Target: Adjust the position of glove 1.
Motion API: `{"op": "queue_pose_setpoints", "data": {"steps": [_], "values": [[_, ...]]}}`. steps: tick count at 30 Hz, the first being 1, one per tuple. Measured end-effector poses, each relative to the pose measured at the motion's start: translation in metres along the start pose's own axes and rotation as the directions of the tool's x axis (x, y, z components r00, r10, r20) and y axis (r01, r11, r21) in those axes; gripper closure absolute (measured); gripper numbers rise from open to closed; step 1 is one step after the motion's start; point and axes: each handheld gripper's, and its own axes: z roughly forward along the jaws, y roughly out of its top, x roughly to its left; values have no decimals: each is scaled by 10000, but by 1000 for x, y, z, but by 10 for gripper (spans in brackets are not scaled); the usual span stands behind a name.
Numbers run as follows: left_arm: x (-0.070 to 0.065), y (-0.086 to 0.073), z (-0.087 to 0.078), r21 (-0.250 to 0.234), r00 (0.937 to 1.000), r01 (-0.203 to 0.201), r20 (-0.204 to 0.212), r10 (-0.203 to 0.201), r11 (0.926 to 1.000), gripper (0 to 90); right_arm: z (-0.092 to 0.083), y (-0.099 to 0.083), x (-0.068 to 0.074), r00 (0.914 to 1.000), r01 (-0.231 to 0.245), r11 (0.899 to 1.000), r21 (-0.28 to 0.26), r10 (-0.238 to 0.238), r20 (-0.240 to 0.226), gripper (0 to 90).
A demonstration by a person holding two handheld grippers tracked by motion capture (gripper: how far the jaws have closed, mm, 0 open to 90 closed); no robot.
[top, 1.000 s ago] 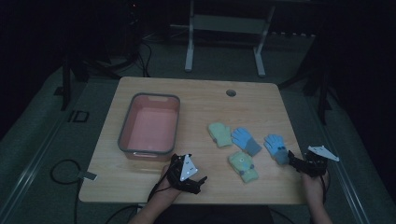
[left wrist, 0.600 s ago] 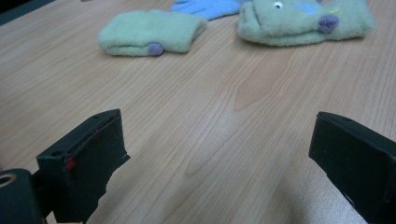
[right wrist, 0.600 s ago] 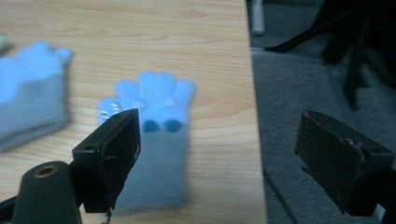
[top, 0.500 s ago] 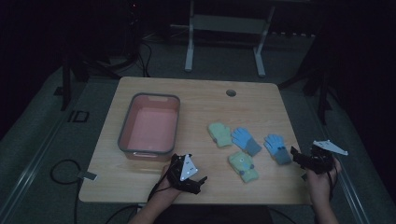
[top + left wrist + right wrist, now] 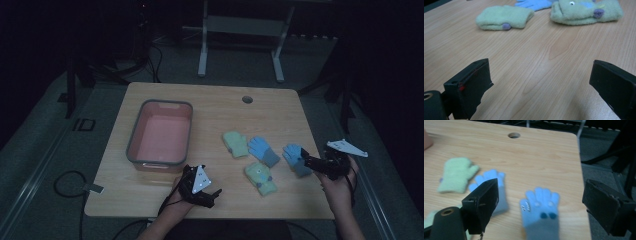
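Blue knit, that's my target: the blue glove (image 5: 541, 213) lies flat on the desk (image 5: 210, 102) straight ahead of my right tongs (image 5: 306, 161), cuff end nearest me, fingers pointing away, so its long axis runs along my reach. The right tongs stand wide open and hold nothing, jaws flanking the cuff. My left tongs (image 5: 212, 192) are also open and empty, well apart from it. A second blue glove (image 5: 492, 187) sits just to the left, past the left jaw; the green mittens (image 5: 505, 17) lie beyond. Nothing blocks the way, I judge.
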Motion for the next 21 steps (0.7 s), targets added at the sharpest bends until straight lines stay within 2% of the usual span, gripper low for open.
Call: {"op": "queue_pose_setpoints", "data": {"steps": [11, 16, 21], "values": [[0, 0, 0, 61, 10000, -27, -8, 27, 10000, 36, 14, 17, 30, 9980, 321, 9995, -39, -322, -541, 190], [0, 0, 1, 82, 10000, 15, -7, -15, 10000, 36, 17, 23, 39, 9965, 297, 9995, -54, -300, -783, 215], [2, 0, 1, 68, 9999, 162, 33, -162, 9998, 36, 23, 32, 54, 9908, 584, 9983, 22, -577, -1224, 241]]}}
